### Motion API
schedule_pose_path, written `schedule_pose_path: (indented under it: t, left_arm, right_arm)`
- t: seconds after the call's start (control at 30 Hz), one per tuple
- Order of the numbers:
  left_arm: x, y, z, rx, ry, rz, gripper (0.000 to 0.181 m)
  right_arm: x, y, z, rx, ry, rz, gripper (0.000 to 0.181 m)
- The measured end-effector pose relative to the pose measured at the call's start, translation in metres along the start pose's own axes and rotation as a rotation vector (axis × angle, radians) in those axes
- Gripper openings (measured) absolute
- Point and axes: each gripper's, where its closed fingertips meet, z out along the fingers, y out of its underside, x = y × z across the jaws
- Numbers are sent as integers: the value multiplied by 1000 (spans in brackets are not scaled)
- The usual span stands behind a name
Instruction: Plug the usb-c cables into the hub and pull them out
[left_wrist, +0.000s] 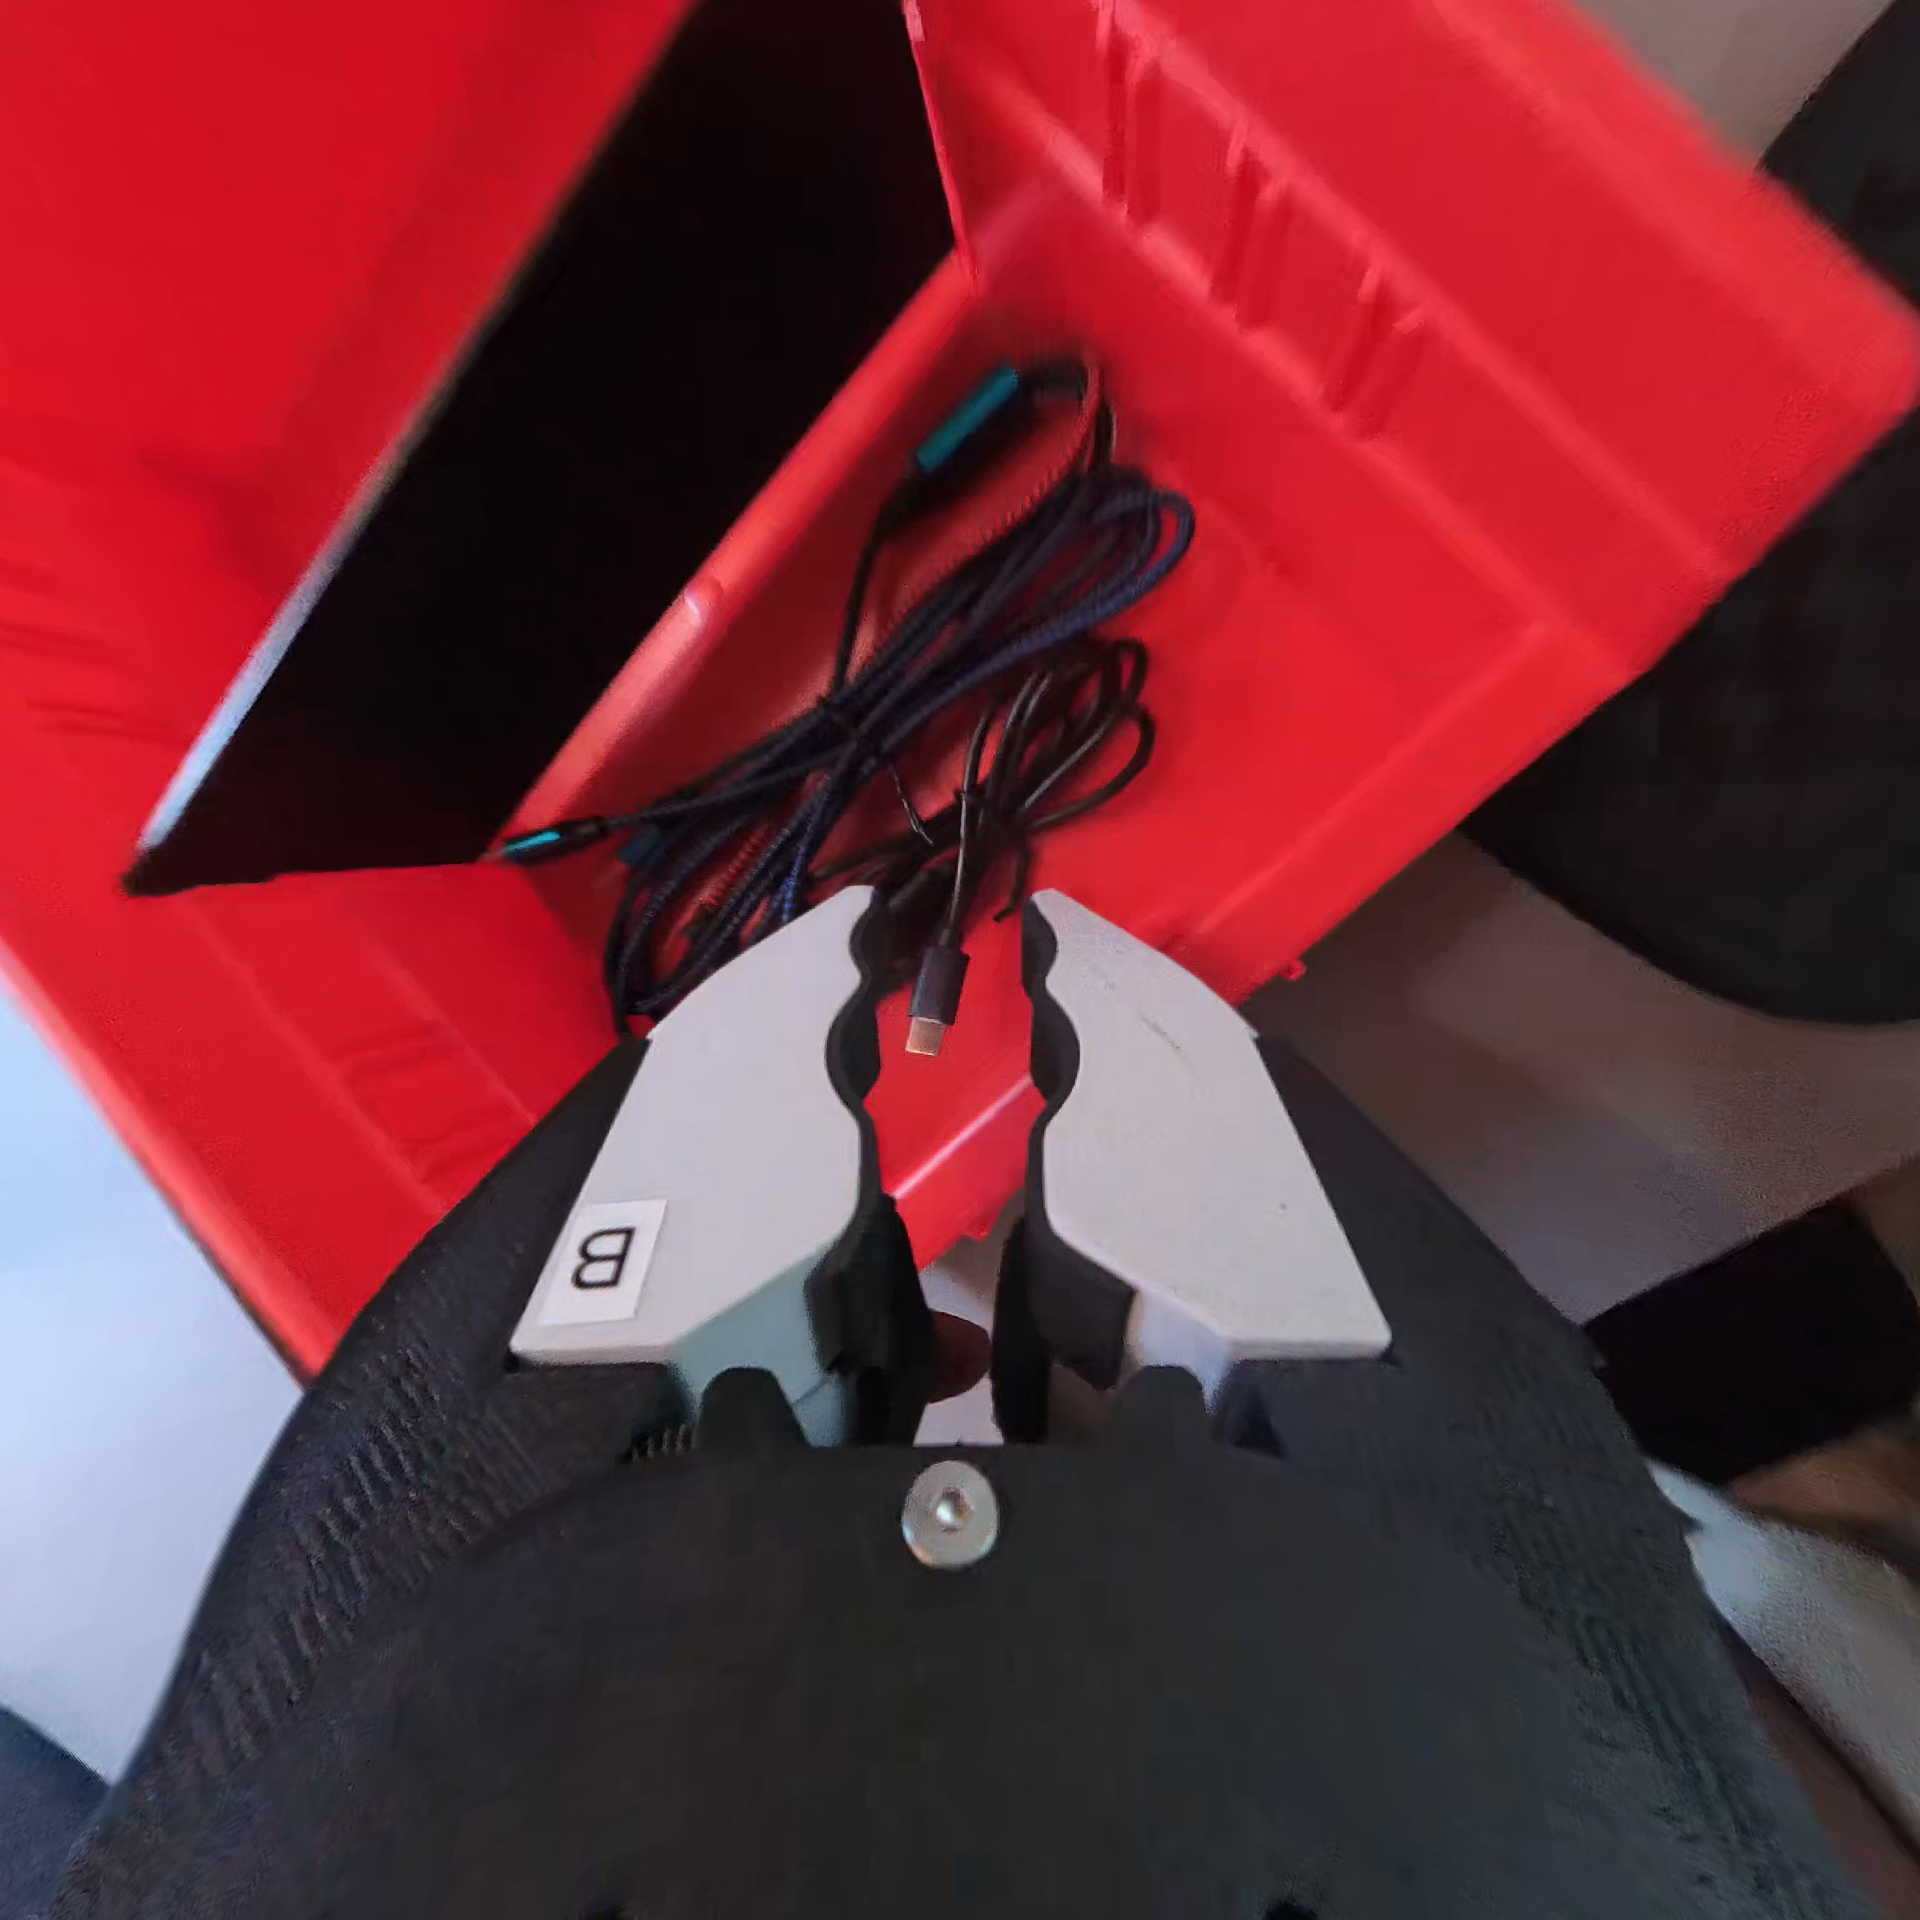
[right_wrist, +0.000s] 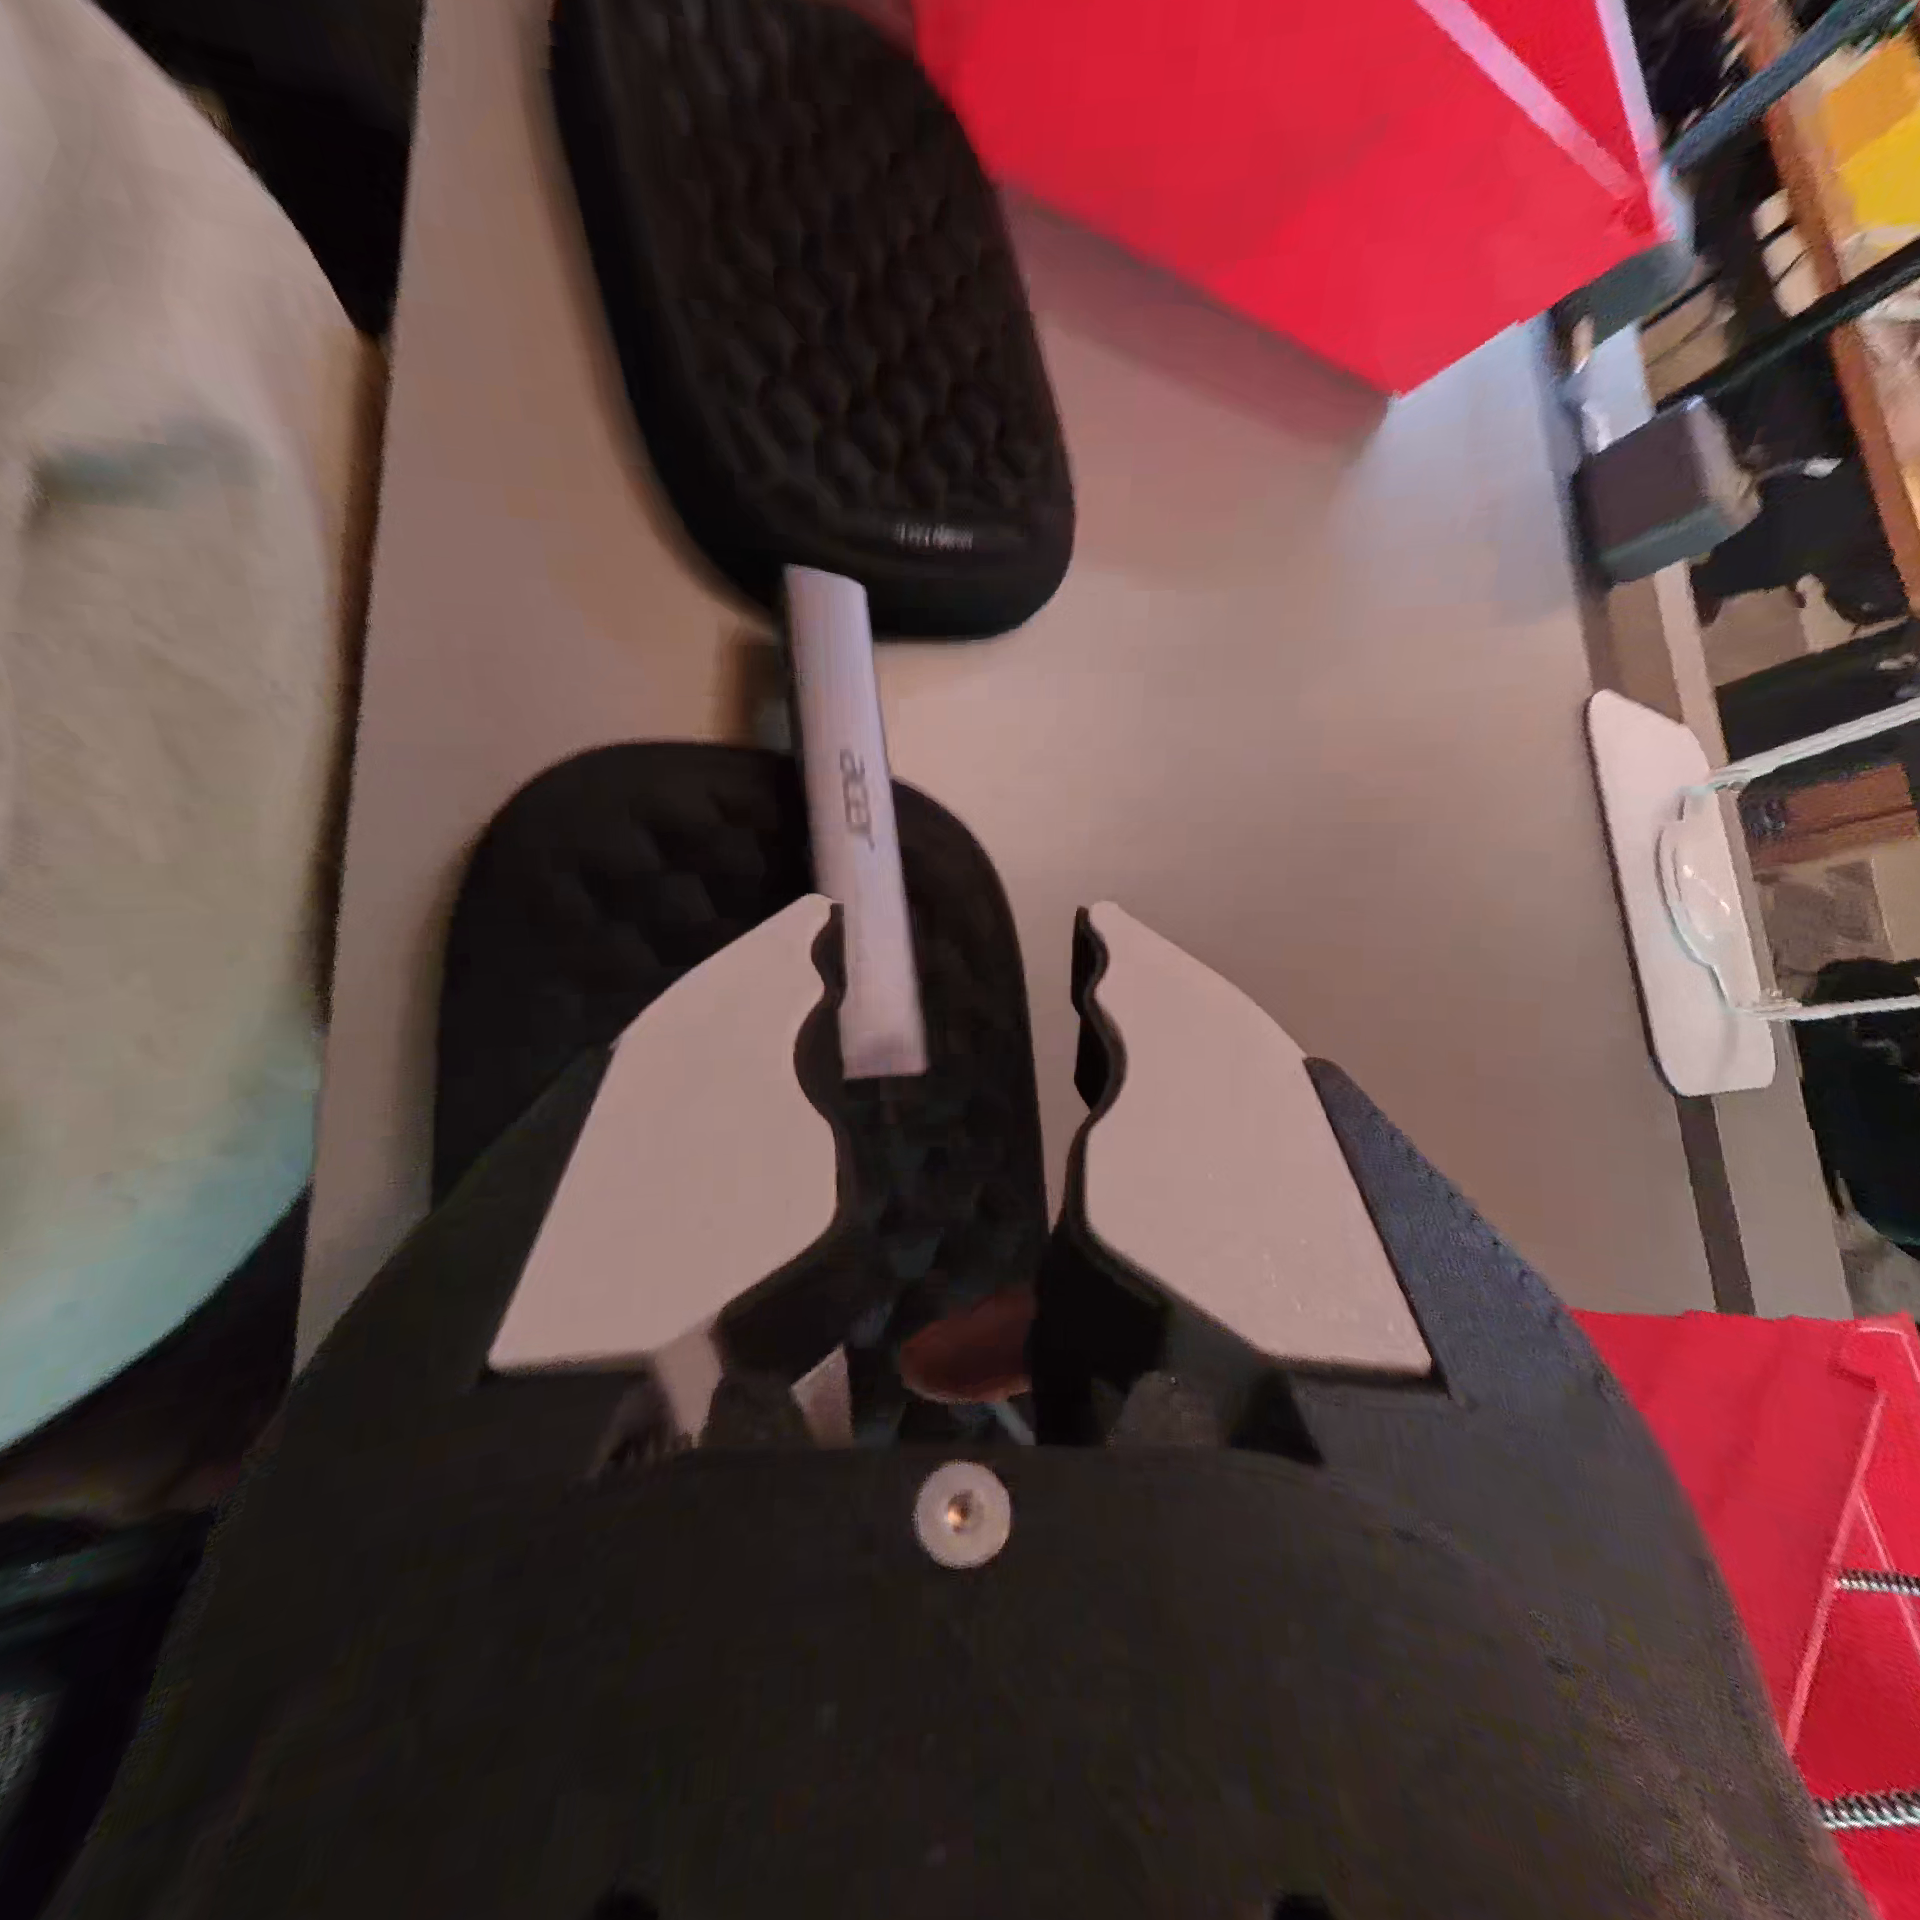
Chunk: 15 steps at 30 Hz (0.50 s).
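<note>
**Both grippers open, nothing gripped: left over cable bin, right over hub**

Left gripper (left_wrist: 948, 925) hangs w/ jaws apart above a red plastic bin (left_wrist: 1455, 582); gap between its grey fingers (left_wrist: 748, 1091) is clear, no grip on anything. A USB-C plug (left_wrist: 933, 1000) w/ dark metal shell lies on the bin floor and shows right in that gap, tip toward 6 o'clock; can't tell if it touches either pad. Its thin black cable (left_wrist: 1049, 727) loops off toward 12-1 o'clock. At 11 o'clock from the plug sits a bundle of braided dark blue-black cables (left_wrist: 935, 644), coiled, w/ a teal-ended connector (left_wrist: 961, 416) up at 12 o'clock and another teal connector (left_wrist: 545, 844) at 9-10 o'clock by the bin's inner wall. A second red bin (left_wrist: 208, 312) w/ a dark interior fills the 10-11 o'clock part of the left wrist view. View is motion-blurred.

Right gripper (right_wrist: 954, 914) also has jaws spread, holding nothing. The hub (right_wrist: 852, 821), a slim silver bar, lies on the beige table (right_wrist: 1247, 779) running 12 to 6 o'clock; its near end sits between the fingers, close to the left finger (right_wrist: 675, 1143); contact unclear. Hub bridges two black textured pads: far one (right_wrist: 821, 291) at 12 o'clock, near one (right_wrist: 623, 883) under the fingertips. Red bin wall (right_wrist: 1278, 156) at 1 o'clock. Clear plastic stand (right_wrist: 1704, 894) on a white base at 3 o'clock, table edge
</note>
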Motion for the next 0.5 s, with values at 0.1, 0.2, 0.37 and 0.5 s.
schedule_pose_path:
  t: [0.1,0.2,0.37,0.5]
  left_arm:
    - [3,10,19,-167,107,-10,22]
    - [2,8,36,-222,156,6,20]
    - [-2,2,33,-172,145,-3,1]
    - [-8,-29,-1,142,88,-74,1]
  right_arm:
    - [5,-21,-17,126,11,33,44]
    - [10,-34,-30,208,40,39,44]
    - [20,-40,-38,219,136,-19,44]
    - [21,-66,-47,366,139,9,44]
